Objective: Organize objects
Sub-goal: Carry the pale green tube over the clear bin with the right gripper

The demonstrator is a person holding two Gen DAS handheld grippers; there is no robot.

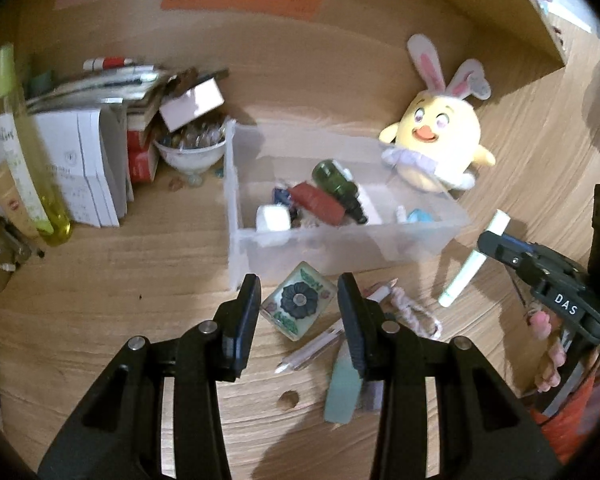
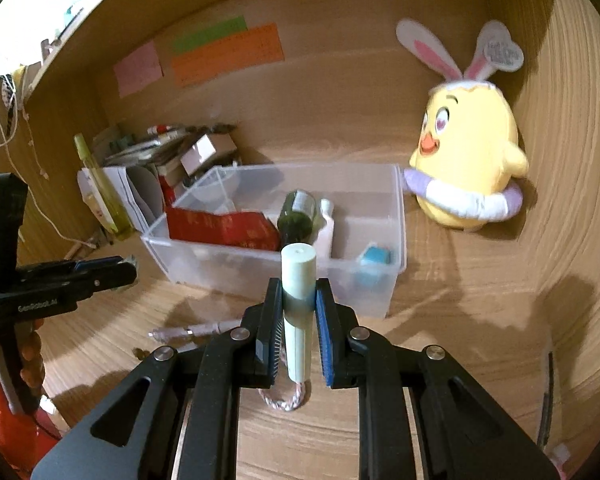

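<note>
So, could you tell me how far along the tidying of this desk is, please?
Partly done. The clear bin already holds a green bottle, a red packet and other small items. The right gripper holds a pale green tube. The open left gripper hovers over a flower tile; a pen and cord remain on the desk.

Plush chick (image 2: 466, 152), wall notes (image 2: 226, 54)
</note>
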